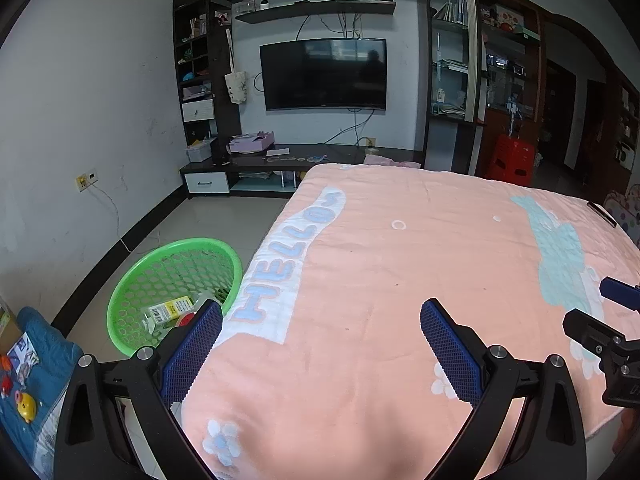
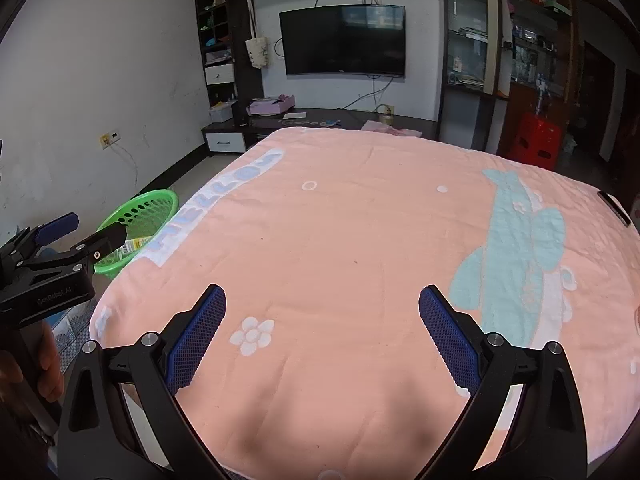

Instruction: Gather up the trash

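Observation:
A green plastic basket [image 1: 132, 296] stands on the floor at the left side of the table; it also shows in the right wrist view [image 2: 160, 200]. Inside it lie trash pieces, among them a yellow and white packet [image 1: 168, 310] and something red. My left gripper [image 1: 320, 340] is open and empty, above the table's near left corner beside the basket. My right gripper [image 2: 322, 328] is open and empty above the near middle of the table. The table is covered with a pink cloth [image 1: 400, 280] [image 2: 360, 260], with no trash visible on it.
A TV [image 1: 324, 74] and dark shelving stand on the far wall with a low cabinet [image 1: 300, 160] below. A red stool [image 1: 514, 160] stands at the right. A blue mat with toys [image 1: 28, 380] lies left of the basket. A dark flat object [image 2: 614, 208] lies at the table's far right edge.

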### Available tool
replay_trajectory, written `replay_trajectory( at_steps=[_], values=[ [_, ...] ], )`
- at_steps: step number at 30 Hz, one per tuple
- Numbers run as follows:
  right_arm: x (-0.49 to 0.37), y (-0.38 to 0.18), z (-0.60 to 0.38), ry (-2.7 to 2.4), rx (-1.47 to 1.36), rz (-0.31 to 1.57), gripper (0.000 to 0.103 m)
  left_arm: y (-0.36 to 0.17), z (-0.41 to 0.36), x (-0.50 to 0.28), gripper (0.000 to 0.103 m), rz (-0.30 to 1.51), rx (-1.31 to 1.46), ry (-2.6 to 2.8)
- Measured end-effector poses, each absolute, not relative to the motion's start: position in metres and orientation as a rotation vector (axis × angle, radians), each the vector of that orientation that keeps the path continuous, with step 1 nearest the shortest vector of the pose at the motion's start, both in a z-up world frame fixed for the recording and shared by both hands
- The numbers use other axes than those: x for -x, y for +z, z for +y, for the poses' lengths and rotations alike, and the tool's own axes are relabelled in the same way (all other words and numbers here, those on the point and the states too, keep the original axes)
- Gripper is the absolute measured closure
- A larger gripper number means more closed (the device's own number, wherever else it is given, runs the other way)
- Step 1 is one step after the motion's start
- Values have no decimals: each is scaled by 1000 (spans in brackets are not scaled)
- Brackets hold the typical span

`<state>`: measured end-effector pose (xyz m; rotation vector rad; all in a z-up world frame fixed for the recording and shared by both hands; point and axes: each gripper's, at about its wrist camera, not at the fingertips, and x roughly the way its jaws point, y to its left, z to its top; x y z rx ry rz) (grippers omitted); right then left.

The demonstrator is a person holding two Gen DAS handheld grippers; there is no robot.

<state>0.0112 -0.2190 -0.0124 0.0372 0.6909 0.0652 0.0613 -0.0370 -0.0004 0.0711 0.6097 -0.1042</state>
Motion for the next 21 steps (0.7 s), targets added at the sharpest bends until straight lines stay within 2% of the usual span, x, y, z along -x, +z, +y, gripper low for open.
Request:
replay_trajectory(
  at_steps=[21],
  values=[
    [-12, -13, -209, 81, -25, 694, 7, -1, -31, -62, 7, 620, -63, -84]
  ],
)
